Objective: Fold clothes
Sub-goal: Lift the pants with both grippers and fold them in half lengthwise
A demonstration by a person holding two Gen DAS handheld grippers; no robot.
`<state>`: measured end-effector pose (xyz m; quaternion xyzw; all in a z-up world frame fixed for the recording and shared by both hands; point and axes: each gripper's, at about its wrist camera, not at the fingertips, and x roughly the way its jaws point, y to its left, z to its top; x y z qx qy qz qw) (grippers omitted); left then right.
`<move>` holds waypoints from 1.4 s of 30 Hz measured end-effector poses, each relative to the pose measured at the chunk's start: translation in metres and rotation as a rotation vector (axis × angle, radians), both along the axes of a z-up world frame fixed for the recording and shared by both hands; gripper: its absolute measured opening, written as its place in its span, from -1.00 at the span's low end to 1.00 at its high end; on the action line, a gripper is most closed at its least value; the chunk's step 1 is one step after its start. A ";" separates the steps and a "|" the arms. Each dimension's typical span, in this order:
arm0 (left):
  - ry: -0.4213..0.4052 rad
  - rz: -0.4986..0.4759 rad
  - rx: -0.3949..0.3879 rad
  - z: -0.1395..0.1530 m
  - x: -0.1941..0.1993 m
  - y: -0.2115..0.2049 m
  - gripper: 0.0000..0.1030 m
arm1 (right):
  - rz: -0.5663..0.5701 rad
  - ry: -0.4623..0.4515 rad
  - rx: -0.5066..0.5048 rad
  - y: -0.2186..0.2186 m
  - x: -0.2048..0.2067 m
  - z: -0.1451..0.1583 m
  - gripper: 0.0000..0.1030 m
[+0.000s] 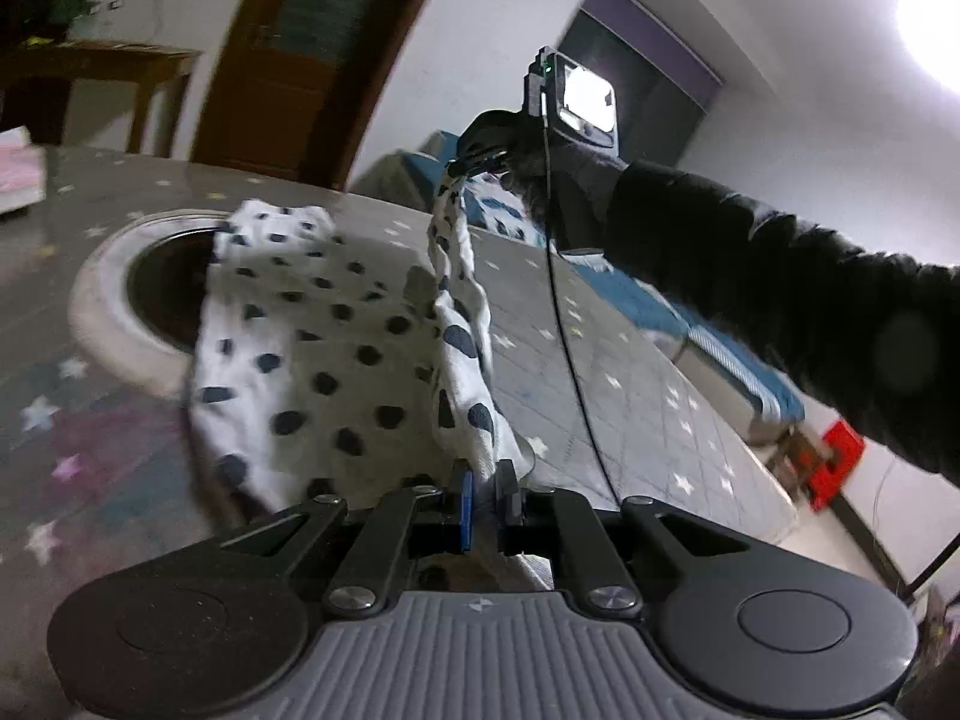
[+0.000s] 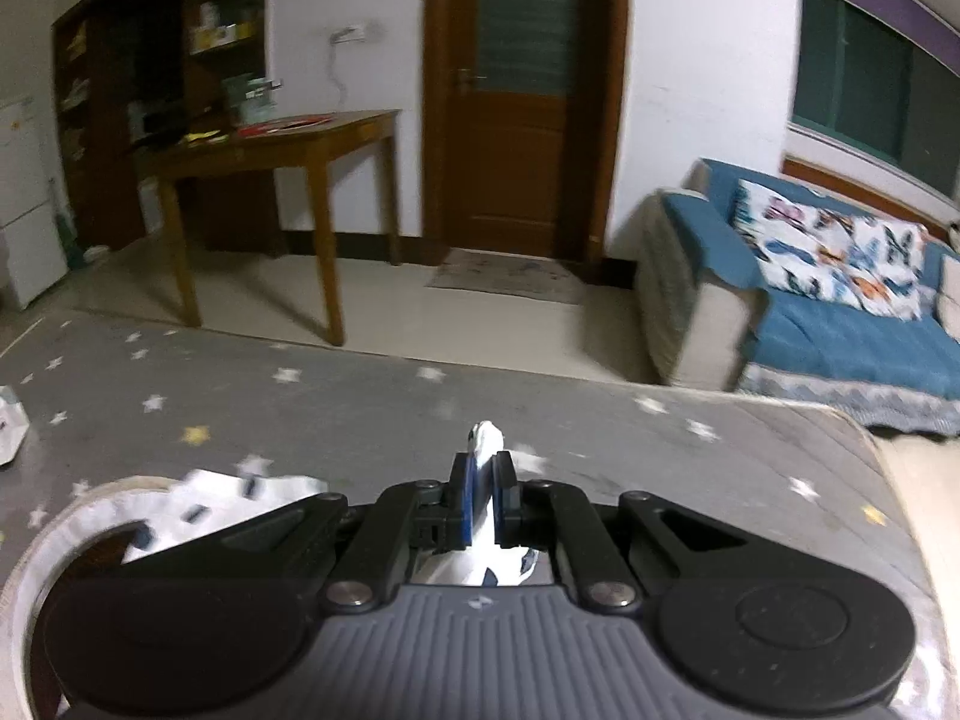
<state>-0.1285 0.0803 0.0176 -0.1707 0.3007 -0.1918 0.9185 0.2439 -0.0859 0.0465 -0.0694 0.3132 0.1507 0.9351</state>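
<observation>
A white garment with dark blue spots [image 1: 312, 354] hangs spread over the grey star-patterned table [image 1: 600, 372]. My left gripper [image 1: 487, 480] is shut on its near edge. My right gripper [image 1: 480, 163], held by a black-sleeved arm, is shut on the far corner, lifted above the table, so the edge stretches twisted between the two. In the right wrist view my right gripper [image 2: 486, 468] pinches a white tuft of the garment [image 2: 486, 438], and more of the cloth [image 2: 228, 492] lies low at the left.
A round hole with a pale rim [image 1: 114, 294] is set in the table, partly under the cloth. A blue sofa [image 2: 840, 312] stands to the right, a wooden table [image 2: 288, 138] and a door [image 2: 516, 90] beyond. A white object [image 2: 9, 426] lies at the table's left edge.
</observation>
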 end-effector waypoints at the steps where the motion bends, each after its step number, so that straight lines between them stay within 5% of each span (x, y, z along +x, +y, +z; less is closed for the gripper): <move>1: -0.003 0.013 -0.008 0.001 -0.003 0.006 -0.85 | 0.016 -0.002 -0.008 0.015 0.000 -0.001 -0.90; 16: 0.105 0.183 -0.057 -0.024 -0.012 0.060 -0.85 | 0.216 0.062 -0.089 0.189 0.012 -0.065 -0.86; 21: 0.135 0.185 -0.049 -0.032 -0.008 0.062 -0.82 | 0.250 0.112 0.009 0.173 0.020 -0.068 -0.76; 33: 0.132 0.185 0.032 -0.028 -0.009 0.061 -0.74 | 0.334 0.133 0.005 0.100 -0.006 -0.037 -0.68; 42: 0.098 0.224 0.068 -0.010 -0.013 0.065 -0.70 | 0.514 0.233 -0.118 0.144 -0.061 -0.085 -0.69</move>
